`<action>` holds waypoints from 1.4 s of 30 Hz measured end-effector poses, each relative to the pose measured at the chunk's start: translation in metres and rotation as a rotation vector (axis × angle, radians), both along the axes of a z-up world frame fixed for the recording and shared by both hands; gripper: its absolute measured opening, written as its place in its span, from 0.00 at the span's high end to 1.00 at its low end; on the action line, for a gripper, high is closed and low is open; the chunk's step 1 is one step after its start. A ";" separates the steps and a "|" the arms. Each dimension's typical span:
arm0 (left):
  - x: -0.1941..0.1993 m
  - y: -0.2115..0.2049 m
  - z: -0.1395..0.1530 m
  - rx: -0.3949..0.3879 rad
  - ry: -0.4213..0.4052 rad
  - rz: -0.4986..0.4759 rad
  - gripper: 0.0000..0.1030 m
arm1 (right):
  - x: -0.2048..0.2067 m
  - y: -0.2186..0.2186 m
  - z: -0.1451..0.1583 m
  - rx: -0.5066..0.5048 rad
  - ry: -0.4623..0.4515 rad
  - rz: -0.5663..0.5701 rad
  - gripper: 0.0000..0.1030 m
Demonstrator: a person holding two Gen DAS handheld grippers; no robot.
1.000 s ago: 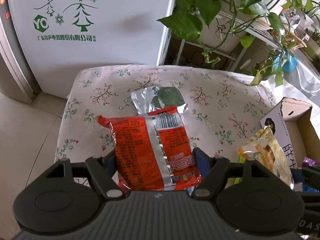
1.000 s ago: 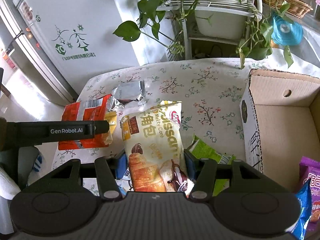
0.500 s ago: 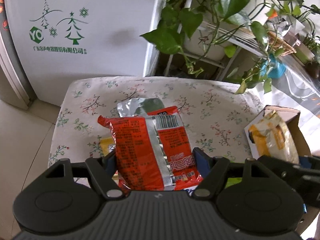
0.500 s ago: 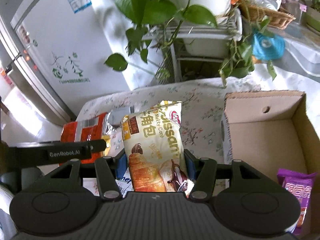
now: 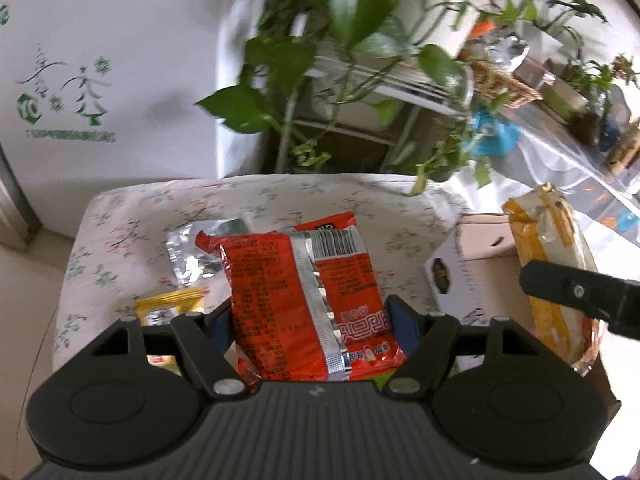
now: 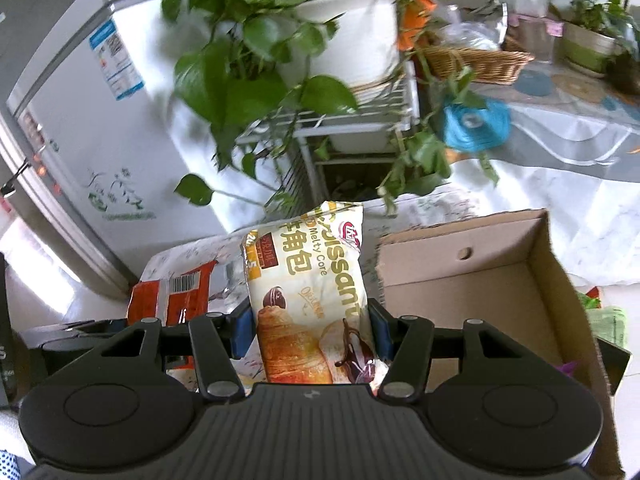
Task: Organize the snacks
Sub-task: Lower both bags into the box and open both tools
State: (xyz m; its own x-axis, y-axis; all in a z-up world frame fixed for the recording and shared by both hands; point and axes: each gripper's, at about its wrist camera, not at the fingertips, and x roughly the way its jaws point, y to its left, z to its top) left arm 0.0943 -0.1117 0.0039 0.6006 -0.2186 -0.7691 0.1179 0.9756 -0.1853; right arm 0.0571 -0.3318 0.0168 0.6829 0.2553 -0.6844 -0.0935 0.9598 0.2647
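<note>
My left gripper (image 5: 310, 326) is shut on a red snack packet (image 5: 304, 300) and holds it above the floral table (image 5: 132, 216). My right gripper (image 6: 312, 330) is shut on a cream croissant bag (image 6: 312, 292), held up beside the open cardboard box (image 6: 480, 288). The croissant bag also shows at the right of the left wrist view (image 5: 552, 272), above the box (image 5: 476, 276). The red packet also shows in the right wrist view (image 6: 172, 296). A silver packet (image 5: 196, 252) and a yellow packet (image 5: 168, 312) lie on the table.
A white fridge (image 5: 100, 80) stands behind the table. A plant rack with trailing leaves (image 6: 280, 80) stands at the back. A purple packet (image 6: 568, 368) lies in the box and a green packet (image 6: 608, 316) shows to the box's right.
Both grippers have risen with their packets. The right gripper has moved the croissant bag to the right, over toward the box. The left still holds the red packet.
</note>
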 end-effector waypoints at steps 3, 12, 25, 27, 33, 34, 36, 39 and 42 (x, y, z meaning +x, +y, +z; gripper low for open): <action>-0.002 -0.014 0.004 -0.016 -0.009 -0.029 0.28 | -0.001 -0.010 0.002 0.000 -0.006 -0.021 0.39; -0.012 -0.056 0.008 -0.057 -0.027 -0.154 0.28 | -0.008 -0.036 0.006 0.005 -0.015 -0.080 0.39; -0.029 -0.119 0.001 -0.093 -0.027 -0.321 0.28 | -0.016 -0.082 0.002 0.025 0.002 -0.205 0.39; -0.033 -0.127 -0.005 -0.085 -0.017 -0.345 0.28 | -0.016 -0.088 -0.001 0.028 0.014 -0.232 0.39; -0.036 -0.143 -0.018 -0.071 0.004 -0.378 0.28 | -0.016 -0.105 -0.009 0.050 0.047 -0.297 0.39; -0.036 -0.144 -0.019 -0.072 0.005 -0.379 0.28 | -0.016 -0.107 -0.010 0.055 0.053 -0.306 0.39; -0.033 -0.147 -0.022 -0.077 0.008 -0.375 0.28 | -0.016 -0.109 -0.013 0.064 0.064 -0.317 0.39; -0.029 -0.151 -0.027 -0.094 0.004 -0.359 0.27 | -0.014 -0.110 -0.018 0.055 0.080 -0.338 0.39; -0.029 -0.156 -0.033 -0.102 -0.003 -0.351 0.27 | -0.011 -0.112 -0.023 0.057 0.099 -0.362 0.37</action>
State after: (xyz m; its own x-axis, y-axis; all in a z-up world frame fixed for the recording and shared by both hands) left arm 0.0655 -0.2679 -0.0291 0.4780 -0.4874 -0.7307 0.4429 0.8522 -0.2787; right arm 0.0456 -0.4437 -0.0059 0.6673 0.0496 -0.7431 0.2775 0.9094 0.3099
